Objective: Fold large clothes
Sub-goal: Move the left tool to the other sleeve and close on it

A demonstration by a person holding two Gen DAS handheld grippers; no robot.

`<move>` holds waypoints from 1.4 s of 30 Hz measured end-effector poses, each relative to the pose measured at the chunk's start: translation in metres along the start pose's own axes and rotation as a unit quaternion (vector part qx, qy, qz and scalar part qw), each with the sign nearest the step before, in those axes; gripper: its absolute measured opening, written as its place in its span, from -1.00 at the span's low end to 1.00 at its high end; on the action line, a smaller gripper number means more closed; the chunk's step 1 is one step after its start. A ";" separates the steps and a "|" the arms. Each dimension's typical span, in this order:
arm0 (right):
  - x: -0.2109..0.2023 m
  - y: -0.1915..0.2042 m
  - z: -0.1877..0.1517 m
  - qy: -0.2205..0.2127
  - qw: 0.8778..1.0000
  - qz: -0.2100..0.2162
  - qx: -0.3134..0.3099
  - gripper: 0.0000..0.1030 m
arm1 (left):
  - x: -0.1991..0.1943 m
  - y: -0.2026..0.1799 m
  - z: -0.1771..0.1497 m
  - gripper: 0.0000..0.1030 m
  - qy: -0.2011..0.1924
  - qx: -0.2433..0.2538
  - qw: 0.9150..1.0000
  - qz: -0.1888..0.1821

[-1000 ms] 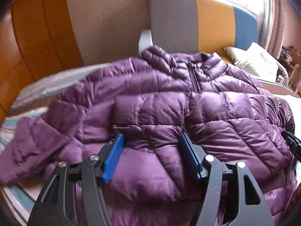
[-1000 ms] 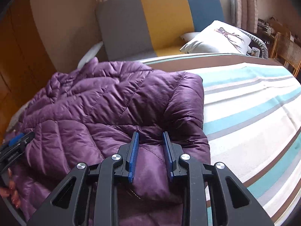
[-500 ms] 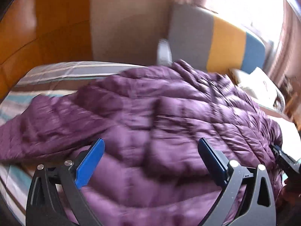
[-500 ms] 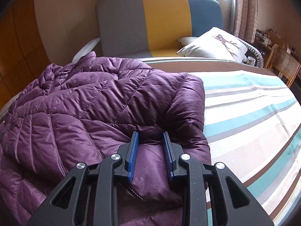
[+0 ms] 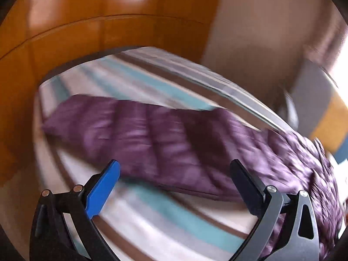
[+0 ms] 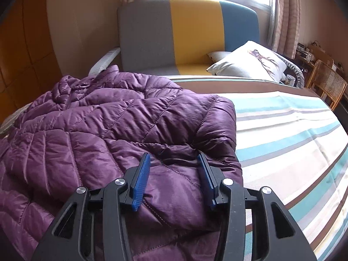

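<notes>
Right hand-held gripper: jaws parted, straddling a puffed fold of the purple down jacket, not clamped. Jacket lies on the striped bed, right sleeve folded over the body. Left hand-held gripper: jaws wide, empty, above the outstretched sleeve; view blurred. Beyond: pillow, tricolour headboard.
</notes>
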State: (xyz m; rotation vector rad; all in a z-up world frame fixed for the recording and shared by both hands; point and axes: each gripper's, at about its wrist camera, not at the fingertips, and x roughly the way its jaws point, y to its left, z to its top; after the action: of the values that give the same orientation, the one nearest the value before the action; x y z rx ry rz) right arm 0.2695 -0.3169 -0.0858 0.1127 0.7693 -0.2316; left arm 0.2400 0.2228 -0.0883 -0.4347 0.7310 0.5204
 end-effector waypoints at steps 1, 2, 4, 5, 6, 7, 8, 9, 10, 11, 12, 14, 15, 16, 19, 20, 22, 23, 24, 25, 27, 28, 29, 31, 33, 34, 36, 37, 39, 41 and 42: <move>-0.001 0.001 0.000 0.001 1.000 -0.001 -0.004 -0.13 | 0.003 0.016 0.003 0.95 0.001 -0.016 1.000 0.011; -0.001 0.002 -0.001 0.001 1.000 -0.002 -0.008 -0.13 | 0.007 0.030 0.005 0.95 0.003 -0.032 0.999 0.026; -0.002 0.005 -0.001 0.002 1.000 -0.006 -0.012 -0.13 | 0.011 0.056 0.008 0.95 0.009 -0.064 0.997 0.043; -0.002 0.005 -0.001 0.004 1.000 -0.008 -0.015 -0.13 | 0.014 0.070 0.010 0.95 0.012 -0.084 0.995 0.051; -0.001 0.006 -0.002 0.007 1.000 -0.011 -0.018 -0.10 | 0.016 0.079 0.010 0.95 0.013 -0.097 0.994 0.058; 0.000 0.007 -0.003 0.011 1.000 -0.013 -0.019 -0.04 | 0.020 0.091 0.012 0.95 0.015 -0.115 0.991 0.065; 0.000 0.007 -0.003 0.011 1.000 -0.016 -0.020 0.12 | 0.024 0.100 0.012 0.95 0.018 -0.131 0.989 0.071; 0.000 0.007 -0.003 0.012 1.000 -0.018 -0.020 0.26 | 0.028 0.102 0.012 0.95 0.021 -0.141 0.987 0.074; 0.001 0.007 -0.003 0.013 0.999 -0.021 -0.020 0.30 | 0.033 0.110 0.014 0.95 0.024 -0.155 0.984 0.080; 0.002 0.007 -0.004 0.015 0.999 -0.023 -0.021 0.36 | 0.038 0.115 0.015 0.95 0.026 -0.165 0.983 0.082; 0.003 0.008 -0.004 0.018 0.999 -0.027 -0.021 0.42 | 0.043 0.124 0.017 0.95 0.029 -0.180 0.980 0.082; 0.006 0.007 -0.005 0.023 0.999 -0.031 -0.020 0.47 | 0.049 0.130 0.019 0.95 0.030 -0.200 0.977 0.072; 0.007 0.006 -0.005 0.025 0.999 -0.032 -0.018 0.50 | 0.053 0.132 0.021 0.94 0.028 -0.204 0.976 0.066; 0.008 0.005 -0.005 0.026 0.999 -0.033 -0.017 0.51 | 0.055 0.133 0.023 0.92 0.026 -0.204 0.977 0.061; 0.009 0.005 -0.005 0.030 0.999 -0.035 -0.017 0.55 | 0.063 0.130 0.029 0.63 0.025 -0.201 0.979 0.036; 0.010 0.006 -0.005 0.031 0.999 -0.035 -0.017 0.56 | 0.065 0.127 0.031 0.47 0.027 -0.198 0.979 0.034; 0.010 0.005 -0.006 0.031 0.999 -0.035 -0.016 0.57 | 0.074 0.121 0.035 0.20 0.027 -0.186 0.981 0.044; 0.010 0.005 -0.006 0.031 0.999 -0.035 -0.016 0.57 | 0.076 0.120 0.037 -0.05 0.028 -0.184 0.981 0.043; 0.010 0.005 -0.006 0.031 0.999 -0.035 -0.016 0.57 | 0.081 0.119 0.038 -0.08 0.033 -0.182 0.982 0.048; 0.010 0.005 -0.006 0.031 0.999 -0.036 -0.016 0.58 | 0.082 0.119 0.040 -0.32 0.031 -0.180 0.982 0.052; 0.011 0.005 -0.006 0.030 0.999 -0.038 -0.016 0.59 | 0.085 0.117 0.043 -0.63 0.035 -0.179 0.982 0.042; 0.011 0.006 -0.006 0.030 0.999 -0.038 -0.016 0.59 | 0.085 0.115 0.044 -0.69 0.033 -0.177 0.983 0.044; 0.011 0.006 -0.007 0.030 0.999 -0.039 -0.017 0.59 | 0.078 0.113 0.042 -0.76 0.029 -0.176 0.983 0.045; 0.011 0.007 -0.007 0.029 0.999 -0.041 -0.017 0.60 | 0.071 0.108 0.043 -0.82 0.016 -0.174 0.983 0.048; 0.011 0.007 -0.007 0.029 0.999 -0.041 -0.017 0.60 | 0.060 0.099 0.042 -0.85 -0.001 -0.169 0.984 0.060; 0.011 0.007 -0.007 0.029 0.999 -0.041 -0.017 0.60 | 0.054 0.095 0.042 -0.86 -0.007 -0.168 0.984 0.061; 0.011 0.007 -0.007 0.029 0.999 -0.040 -0.016 0.60 | 0.044 0.086 0.042 -0.87 -0.025 -0.162 0.984 0.062; 0.011 0.007 -0.007 0.029 0.999 -0.040 -0.016 0.60 | 0.036 0.080 0.041 -0.87 -0.038 -0.157 0.985 0.061; 0.011 0.007 -0.007 0.029 0.999 -0.040 -0.016 0.60 | 0.023 0.068 0.042 -0.87 -0.064 -0.142 0.986 0.056; 0.011 0.007 -0.007 0.029 0.999 -0.040 -0.016 0.60 | 0.012 0.057 0.043 -0.87 -0.086 -0.130 0.987 0.043; 0.011 0.007 -0.007 0.029 0.999 -0.040 -0.016 0.60 | 0.006 0.050 0.043 -0.87 -0.095 -0.122 0.987 0.038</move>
State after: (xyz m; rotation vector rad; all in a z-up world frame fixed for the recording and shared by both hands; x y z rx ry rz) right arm 0.2742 -0.3111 -0.0984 0.0583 0.8358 -0.2937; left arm 0.2367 0.2878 -0.0735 -0.5779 0.5024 0.7164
